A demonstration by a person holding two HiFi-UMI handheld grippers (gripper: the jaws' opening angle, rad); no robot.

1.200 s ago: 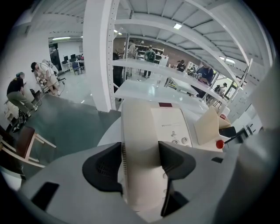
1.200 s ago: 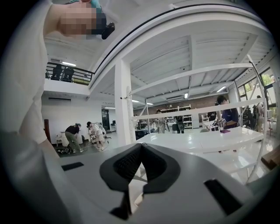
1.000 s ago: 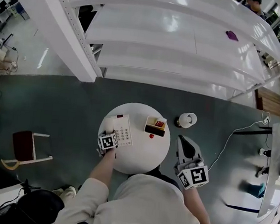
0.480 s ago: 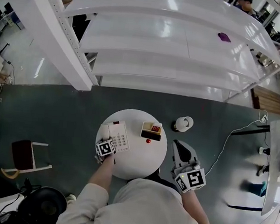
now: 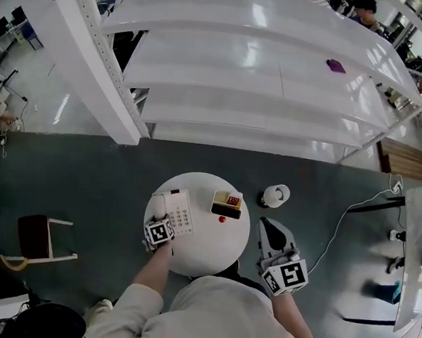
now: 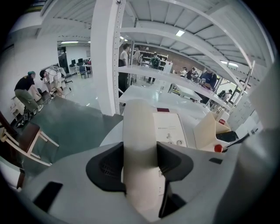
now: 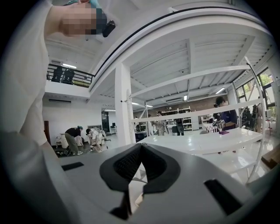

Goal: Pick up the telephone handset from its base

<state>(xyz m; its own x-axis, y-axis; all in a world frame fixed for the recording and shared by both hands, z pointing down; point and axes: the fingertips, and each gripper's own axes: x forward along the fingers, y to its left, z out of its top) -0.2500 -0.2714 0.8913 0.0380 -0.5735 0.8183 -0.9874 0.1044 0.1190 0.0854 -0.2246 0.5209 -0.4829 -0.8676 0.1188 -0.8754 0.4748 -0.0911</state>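
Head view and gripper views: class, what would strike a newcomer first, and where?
The cream telephone handset fills the middle of the left gripper view, the left gripper having just closed its jaws on it. In the head view, the small round white table stands before huge glossy white shelving, with the shut right gripper off its right edge.

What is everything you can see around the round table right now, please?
table: one, white, centre.
telephone base: one, white, table's left side.
handset: one, cream, base's left edge.
box: one, tan, table's far right.
ball: one, red, near the box.
cylinder: one, white, floor right of table.
chair: one, dark seat, floor at left.
shelving: one, white, beyond the table.
left gripper: one, grey, jaws just closed onto the handset.
right gripper: one, grey, shut, empty, right of table.
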